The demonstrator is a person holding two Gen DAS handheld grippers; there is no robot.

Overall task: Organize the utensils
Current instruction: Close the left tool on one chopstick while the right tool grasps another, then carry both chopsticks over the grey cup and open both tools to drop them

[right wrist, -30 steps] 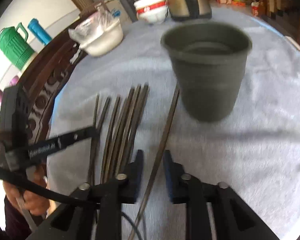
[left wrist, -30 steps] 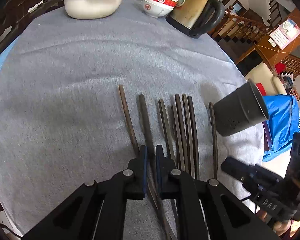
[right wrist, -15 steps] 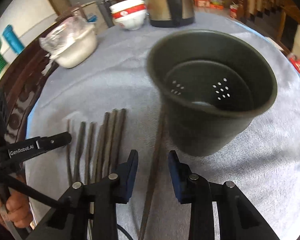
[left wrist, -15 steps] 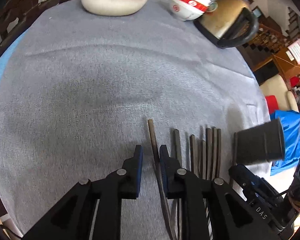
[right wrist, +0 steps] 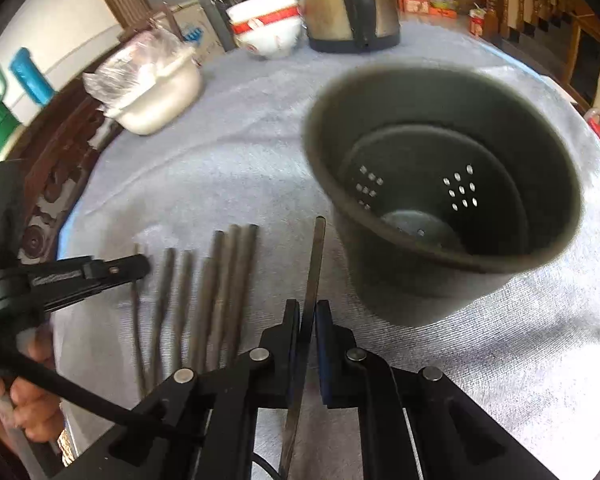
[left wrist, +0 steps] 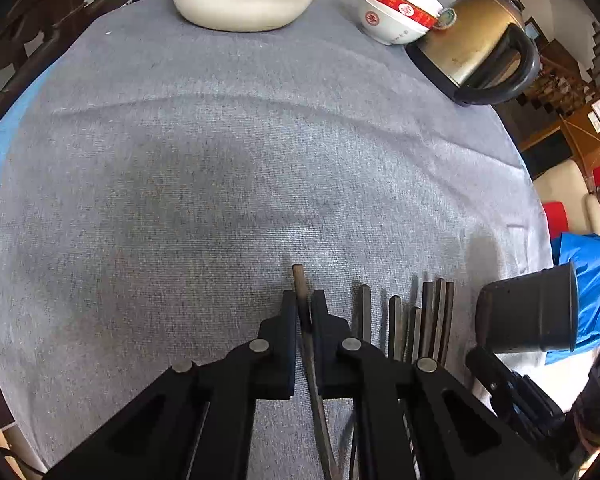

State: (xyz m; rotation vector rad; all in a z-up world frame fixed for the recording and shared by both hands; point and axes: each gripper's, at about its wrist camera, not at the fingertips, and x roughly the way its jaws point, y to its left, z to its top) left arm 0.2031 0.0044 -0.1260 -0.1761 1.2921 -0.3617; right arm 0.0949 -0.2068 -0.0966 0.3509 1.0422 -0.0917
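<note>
Both claws [left wrist: 304,300] [right wrist: 308,312] now closed on chopsticks [right wrist: 314,264].

Chopstick [left wrist: 318,392] lower ends behind the tongs; holder [right wrist: 444,200] rim motion-blurred.

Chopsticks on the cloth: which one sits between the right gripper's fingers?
The lone chopstick nearest the dark holder, apart from the others; the right gripper straddles it.

grey-clothed table [left wrist: 220,160], chopsticks [right wrist: 220,280], holder [right wrist: 440,280], kettle [left wrist: 476,56]
</note>
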